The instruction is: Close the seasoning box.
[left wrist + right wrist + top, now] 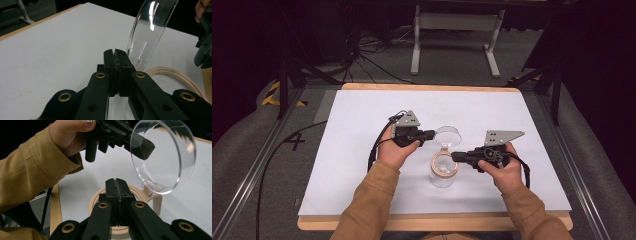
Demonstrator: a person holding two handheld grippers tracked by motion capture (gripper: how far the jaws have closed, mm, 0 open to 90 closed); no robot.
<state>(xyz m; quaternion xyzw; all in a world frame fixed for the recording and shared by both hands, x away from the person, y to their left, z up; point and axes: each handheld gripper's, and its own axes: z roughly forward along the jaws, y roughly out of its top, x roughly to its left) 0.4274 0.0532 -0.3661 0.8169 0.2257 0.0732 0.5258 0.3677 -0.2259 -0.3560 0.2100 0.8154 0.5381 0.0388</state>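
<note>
White table (362, 150), upright jar (443, 172), hinged lid (447, 135) raised, both tools (432, 134) (455, 156) seemingly pressed together.

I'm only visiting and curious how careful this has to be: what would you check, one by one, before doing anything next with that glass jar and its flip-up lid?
1. Lid open: ok. The clear lid stands swung up on its hinge.
2. Jar upright on the table: ok. The jar stands on its base.
3. Seal ring in place: ok. The beige ring sits around the mouth.
4. Left gripper steadying the lid: cannot tell; its tip is at the lid's rim, jaws shut.
5. Right gripper gripping the jar: cannot tell; its jaws are shut at the rim.
6. Contents: cannot tell.
</note>
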